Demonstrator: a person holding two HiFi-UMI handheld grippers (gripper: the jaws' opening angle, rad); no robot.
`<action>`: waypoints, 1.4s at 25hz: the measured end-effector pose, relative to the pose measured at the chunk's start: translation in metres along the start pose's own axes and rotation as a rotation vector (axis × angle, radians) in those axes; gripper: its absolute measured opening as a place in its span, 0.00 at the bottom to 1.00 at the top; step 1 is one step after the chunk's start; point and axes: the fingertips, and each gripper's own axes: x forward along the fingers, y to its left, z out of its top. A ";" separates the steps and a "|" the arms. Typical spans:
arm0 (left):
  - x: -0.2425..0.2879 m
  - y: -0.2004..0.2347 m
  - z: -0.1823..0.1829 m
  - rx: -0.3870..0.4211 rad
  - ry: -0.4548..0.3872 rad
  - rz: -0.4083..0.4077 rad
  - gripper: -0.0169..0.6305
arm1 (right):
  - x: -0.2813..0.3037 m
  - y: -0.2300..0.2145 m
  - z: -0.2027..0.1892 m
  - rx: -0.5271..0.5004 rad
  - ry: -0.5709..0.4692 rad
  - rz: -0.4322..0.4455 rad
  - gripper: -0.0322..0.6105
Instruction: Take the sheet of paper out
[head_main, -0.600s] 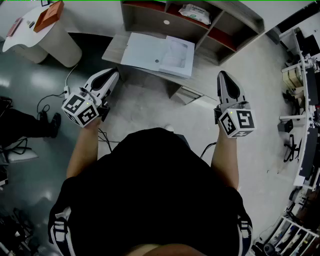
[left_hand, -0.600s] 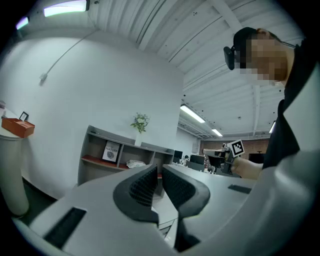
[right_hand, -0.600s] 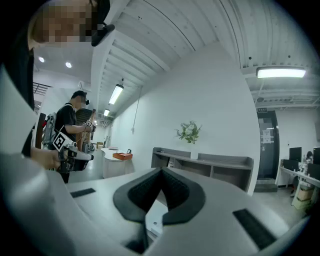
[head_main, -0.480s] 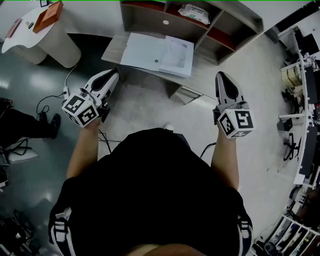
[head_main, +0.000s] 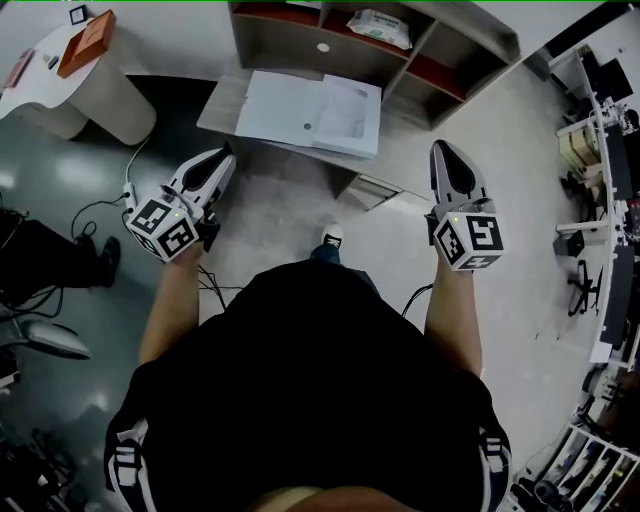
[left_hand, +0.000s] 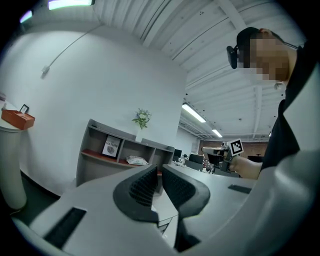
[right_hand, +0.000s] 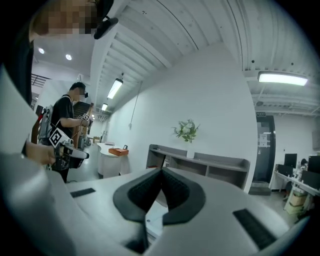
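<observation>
A grey wooden shelf unit has red boards. A soft white packet lies inside it. Left of it stands a round white table with an orange box on top.

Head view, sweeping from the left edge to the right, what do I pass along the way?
orange box → left gripper → open folder → right gripper

Colours and patterns as observed.
Paper white, on grey tabletop. Shelf grey, red inside. Left claw and right claw white and black, rear cubes patterned black-and-white. Shirt black, sleeves white-striped. Box orange.
</observation>
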 end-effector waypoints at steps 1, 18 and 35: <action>0.002 -0.001 0.000 0.003 0.002 -0.001 0.10 | 0.001 -0.002 0.000 -0.003 -0.004 -0.001 0.07; 0.073 0.039 0.011 0.010 0.030 0.057 0.10 | 0.090 -0.061 -0.023 0.052 0.012 0.072 0.07; 0.149 0.070 0.010 -0.005 0.050 0.081 0.10 | 0.164 -0.109 -0.046 0.092 0.052 0.173 0.07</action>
